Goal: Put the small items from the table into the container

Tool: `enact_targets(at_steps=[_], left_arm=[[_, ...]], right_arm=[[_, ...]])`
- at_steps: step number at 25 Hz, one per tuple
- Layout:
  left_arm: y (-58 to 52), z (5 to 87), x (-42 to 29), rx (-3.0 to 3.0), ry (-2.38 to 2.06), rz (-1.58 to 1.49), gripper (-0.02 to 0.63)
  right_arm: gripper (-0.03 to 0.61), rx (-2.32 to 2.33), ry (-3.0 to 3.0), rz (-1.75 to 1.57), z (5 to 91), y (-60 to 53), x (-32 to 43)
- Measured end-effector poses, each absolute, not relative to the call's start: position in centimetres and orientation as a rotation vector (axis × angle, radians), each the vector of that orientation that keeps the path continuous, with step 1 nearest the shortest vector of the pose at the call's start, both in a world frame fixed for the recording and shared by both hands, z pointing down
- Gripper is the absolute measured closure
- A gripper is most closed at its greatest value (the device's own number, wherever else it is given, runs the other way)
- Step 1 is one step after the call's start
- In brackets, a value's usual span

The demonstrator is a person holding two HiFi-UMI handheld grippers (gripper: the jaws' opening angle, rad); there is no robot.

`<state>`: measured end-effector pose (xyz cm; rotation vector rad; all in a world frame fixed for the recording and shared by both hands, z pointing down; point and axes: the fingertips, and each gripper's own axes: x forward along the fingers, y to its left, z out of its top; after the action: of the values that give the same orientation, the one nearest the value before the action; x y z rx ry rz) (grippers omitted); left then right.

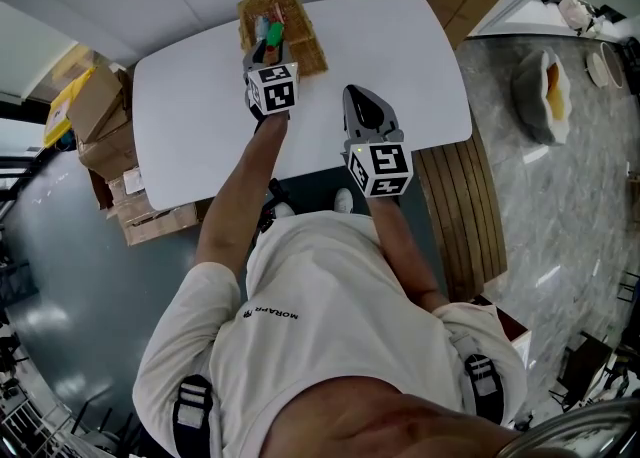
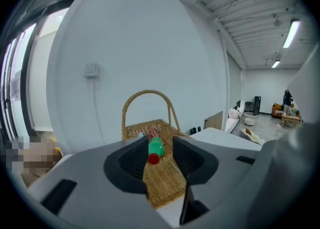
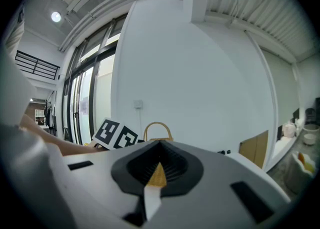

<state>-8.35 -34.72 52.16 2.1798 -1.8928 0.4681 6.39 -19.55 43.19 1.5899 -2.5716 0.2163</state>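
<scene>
Holding our left gripper (image 2: 157, 140) over the container, we have its grey jaws standing apart, with a small green plastic cylinder with a red cap (image 2: 155, 149) lying lengthwise in the gap. Bare space shows on its right side, so we judge that the pads are not pressing it. It sits above the floor of the tan woven wicker basket with an arched handle (image 2: 131, 131); whether it already rests on the weave we cannot tell.

We judge the cylinder light, stiff and smooth, and its round barrel is likely to roll or slip. The best hold is across the green barrel at mid-length, not on the narrower red end. It does not look fragile.

A reddish item lies further back in the basket, too small to make out. The weave is rough and ribbed, stiff in the walls and open at the top; the basket probably weighs little and could slide if nudged. It stands at the far edge of the smooth white round-cornered tabletop (image 1: 200, 116).

Our right gripper (image 3: 159, 153) waits over the near edge, jaws together and empty.
</scene>
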Motion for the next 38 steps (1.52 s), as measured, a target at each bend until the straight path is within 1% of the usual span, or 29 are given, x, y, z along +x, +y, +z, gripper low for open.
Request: enact_targets(at_steps=[3, 8, 11, 14, 23, 38], left_arm=[[-33.3, 50.8, -8.3, 2.195, -1.919, 0.423, 0.479], [-30.5, 48.9, -8.6, 2.206, -1.966, 0.353, 0.573], [-29.4, 47.7, -8.8, 2.214, -1.977, 0.318, 0.584], [-28.3, 46.2, -9.1, 2.218, -1.992, 0.275, 0.609], [-22.6, 42.2, -9.3, 2.250, -2.009, 0.116, 0.611], [-16.2, 40.8, -8.5, 2.326, -2.046, 0.081, 0.611]], right_arm=[[0.574, 1.584, -2.583, 0.222, 43.0, -19.3, 6.2], [0.574, 1.577, -2.615, 0.221, 42.6, -18.6, 5.4], [0.574, 1.567, -2.637, 0.220, 42.3, -18.5, 4.7], [0.574, 1.544, -2.657, 0.215, 42.0, -18.6, 4.1], [0.574, 1.487, -2.722, 0.220, 41.3, -17.9, 2.0], [0.574, 1.391, -2.785, 0.186, 40.7, -16.6, -0.4]])
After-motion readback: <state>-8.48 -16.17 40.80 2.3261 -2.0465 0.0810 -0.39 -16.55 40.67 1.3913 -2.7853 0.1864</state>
